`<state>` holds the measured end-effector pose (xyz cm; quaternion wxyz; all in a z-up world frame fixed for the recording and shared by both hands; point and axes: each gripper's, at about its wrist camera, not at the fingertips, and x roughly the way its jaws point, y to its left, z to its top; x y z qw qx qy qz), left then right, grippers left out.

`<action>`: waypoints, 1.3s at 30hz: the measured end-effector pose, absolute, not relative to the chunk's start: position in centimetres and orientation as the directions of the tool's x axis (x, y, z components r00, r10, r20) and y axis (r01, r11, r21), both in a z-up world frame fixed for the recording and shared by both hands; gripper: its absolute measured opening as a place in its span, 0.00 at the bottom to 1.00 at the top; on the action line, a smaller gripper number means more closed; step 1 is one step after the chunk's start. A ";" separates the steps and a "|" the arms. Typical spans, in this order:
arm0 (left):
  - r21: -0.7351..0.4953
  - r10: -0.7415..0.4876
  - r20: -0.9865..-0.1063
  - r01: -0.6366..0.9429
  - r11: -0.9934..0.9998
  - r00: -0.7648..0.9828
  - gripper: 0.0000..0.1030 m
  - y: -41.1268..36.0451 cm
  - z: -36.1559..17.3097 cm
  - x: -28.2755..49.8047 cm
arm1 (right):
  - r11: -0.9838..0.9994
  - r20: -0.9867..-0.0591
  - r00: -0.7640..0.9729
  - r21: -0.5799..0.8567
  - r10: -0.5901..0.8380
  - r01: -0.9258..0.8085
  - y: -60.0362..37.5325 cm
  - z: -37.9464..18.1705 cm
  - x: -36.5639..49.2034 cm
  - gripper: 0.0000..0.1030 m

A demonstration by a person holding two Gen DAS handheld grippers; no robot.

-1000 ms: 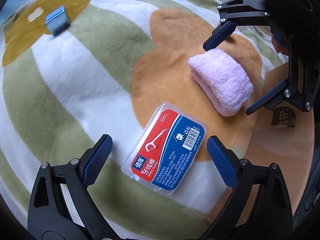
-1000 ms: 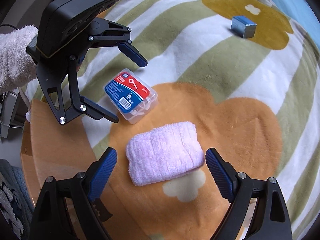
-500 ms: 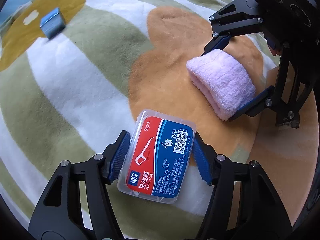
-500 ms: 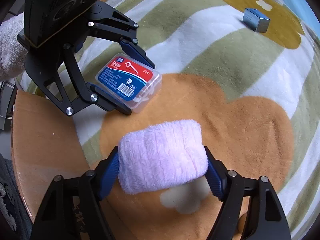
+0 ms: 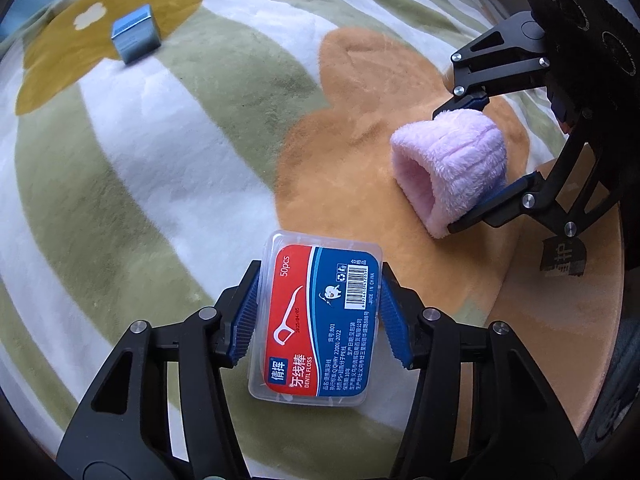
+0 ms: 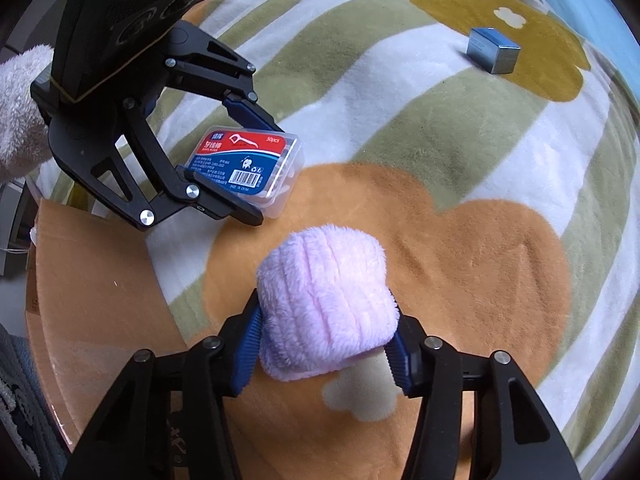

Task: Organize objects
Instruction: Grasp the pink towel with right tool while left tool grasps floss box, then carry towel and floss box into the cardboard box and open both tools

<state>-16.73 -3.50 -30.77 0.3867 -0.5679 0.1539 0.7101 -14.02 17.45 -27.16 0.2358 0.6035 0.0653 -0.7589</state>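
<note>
My left gripper is shut on a clear dental floss box with a red and blue label, its blue pads pressing both long sides. The box also shows in the right wrist view, held by the left gripper. My right gripper is shut on a folded pink fluffy towel, squeezed into a bulge between the pads. In the left wrist view the towel sits in the right gripper at the right. Both objects are just above the flower-patterned blanket.
A small metallic blue box stands on a mustard flower at the far side of the blanket; it also shows in the right wrist view. A brown cardboard surface borders the blanket's near edge. A white fluffy sleeve is behind the left gripper.
Both grippers moved forward and closed from open: the left onto the floss box, the right onto the pink towel, which is now squeezed narrower. Both objects look slightly lifted.
</note>
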 end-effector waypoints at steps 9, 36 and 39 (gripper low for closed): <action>-0.232 0.398 -0.913 -0.681 -0.694 -0.094 0.50 -4.1 -27.3 -16.5 | -0.901 -0.942 -0.195 0.180 -0.273 0.394 18.5 -25.2 -13.3 0.35; -0.098 0.282 -0.884 -0.442 -0.892 -0.373 0.50 -4.3 -12.5 -4.0 | -0.964 -0.892 -0.385 0.163 -0.235 0.211 16.4 -12.1 -4.7 0.35; -0.117 0.281 -0.884 -0.406 -0.906 -0.374 0.50 -4.2 -12.3 -1.3 | -0.963 -0.890 -0.391 0.157 -0.234 0.218 15.5 -11.3 -2.2 0.35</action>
